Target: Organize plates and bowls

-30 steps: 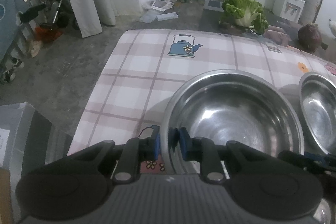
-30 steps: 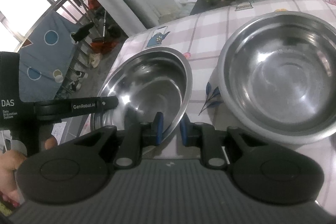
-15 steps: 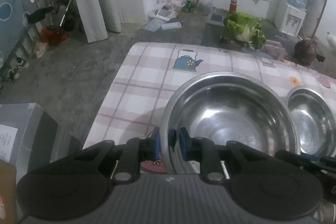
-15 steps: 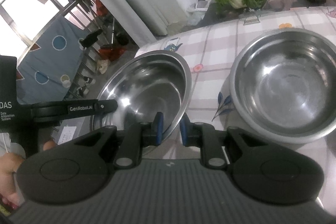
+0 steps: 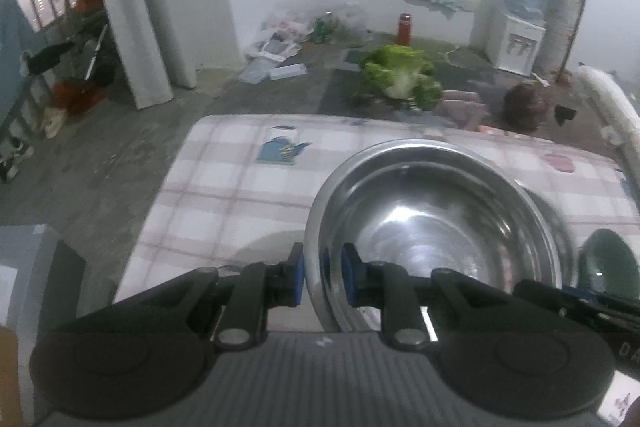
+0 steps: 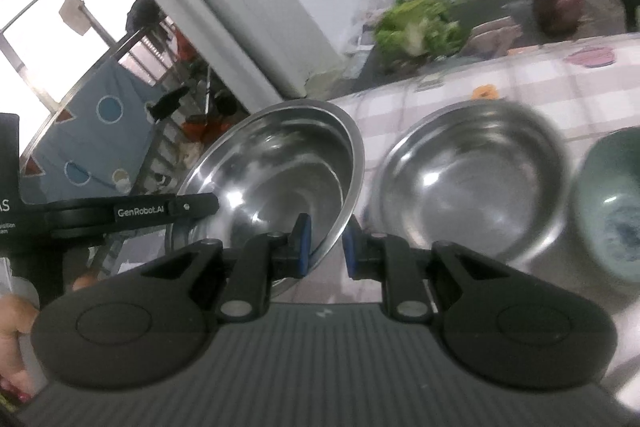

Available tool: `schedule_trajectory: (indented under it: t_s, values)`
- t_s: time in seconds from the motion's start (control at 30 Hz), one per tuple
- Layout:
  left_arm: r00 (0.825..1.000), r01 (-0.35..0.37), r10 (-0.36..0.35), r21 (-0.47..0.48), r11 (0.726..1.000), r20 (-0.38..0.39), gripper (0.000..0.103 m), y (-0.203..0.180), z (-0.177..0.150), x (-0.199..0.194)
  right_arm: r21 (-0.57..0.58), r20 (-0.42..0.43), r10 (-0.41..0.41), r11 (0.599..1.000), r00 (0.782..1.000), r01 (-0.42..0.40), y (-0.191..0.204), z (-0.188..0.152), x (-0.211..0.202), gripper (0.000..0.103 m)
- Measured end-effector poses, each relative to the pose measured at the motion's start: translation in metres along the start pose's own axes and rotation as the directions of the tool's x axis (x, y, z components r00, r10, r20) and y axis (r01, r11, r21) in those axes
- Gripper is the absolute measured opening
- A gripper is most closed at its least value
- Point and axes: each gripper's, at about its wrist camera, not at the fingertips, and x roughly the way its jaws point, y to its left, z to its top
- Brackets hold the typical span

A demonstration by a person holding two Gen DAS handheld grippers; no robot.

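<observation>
In the left wrist view, the left gripper (image 5: 322, 281) has its blue-padded fingers (image 5: 297, 281) clenched on the near rim of a large steel bowl (image 5: 432, 223), one finger outside the wall and one inside. The bowl hangs above the checked tabletop (image 5: 224, 203), and it hides most of a second steel bowl (image 5: 554, 217) behind its right edge. A green ceramic bowl (image 5: 608, 263) stands further right. A cabbage (image 5: 400, 75) lies on the floor beyond the tabletop.

In the right wrist view, the right gripper (image 6: 324, 247) grasps the same large steel bowl (image 6: 280, 171) by its right rim, tilted, with the left gripper's arm (image 6: 132, 215) reaching in from the left. The second steel bowl (image 6: 476, 183) sits on the tabletop (image 6: 580, 83) just beside it, and the green ceramic bowl (image 6: 612, 207) stands at the right edge.
</observation>
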Motion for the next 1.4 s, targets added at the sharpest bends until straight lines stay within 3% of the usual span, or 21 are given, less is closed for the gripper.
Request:
schedule_trajectory:
  t_s: [0.27,0.5,0.7,0.93,1.0,1.07,1.13,1.27,1.4]
  values:
    - [0.999,0.053,-0.053,0.037,0.998,-0.004,0.02,-0.065,0.008,0.016,0.02,0.041,-0.086,0.996,0.995,0.086,-0.051,0.021,-0.031,0.016]
    - [0.998,0.063,-0.061,0.062,0.996,-0.034,0.02,-0.106,0.004,0.048,0.031,0.035,-0.178,0.984,0.983,0.177,-0.095,0.039,-0.031,0.016]
    - [0.996,0.052,-0.046,0.079,0.996,-0.078,0.02,-0.113,-0.001,0.07,0.006,0.003,-0.216,0.976,0.976,0.216,-0.112,0.042,-0.012,0.017]
    - [0.996,0.029,-0.018,0.135,0.99,-0.082,0.022,-0.111,-0.007,0.076,-0.068,-0.013,-0.251,0.966,0.968,0.249,-0.102,0.041,0.015,0.021]
    - [0.998,0.027,-0.017,0.15,0.988,-0.068,0.023,-0.11,-0.008,0.073,-0.099,-0.012,-0.266,0.959,0.964,0.264,-0.099,0.041,0.019,0.027]
    - [0.999,0.022,-0.015,0.171,0.985,-0.044,0.035,-0.109,-0.008,0.069,-0.116,-0.003,-0.269,0.957,0.963,0.267,-0.096,0.043,0.018,0.035]
    - [1.0,0.027,-0.024,0.186,0.982,-0.016,0.04,-0.106,-0.008,0.064,-0.136,0.026,-0.278,0.951,0.96,0.279,-0.093,0.045,0.015,0.055]
    - [1.0,0.021,-0.019,0.178,0.984,-0.014,0.04,-0.102,-0.006,0.064,-0.152,0.069,-0.286,0.944,0.956,0.293,-0.093,0.054,0.012,0.056]
    - [0.997,0.031,-0.022,0.119,0.992,-0.079,0.04,-0.095,-0.004,0.08,-0.115,0.059,-0.302,0.945,0.951,0.307,-0.105,0.068,0.024,0.056]
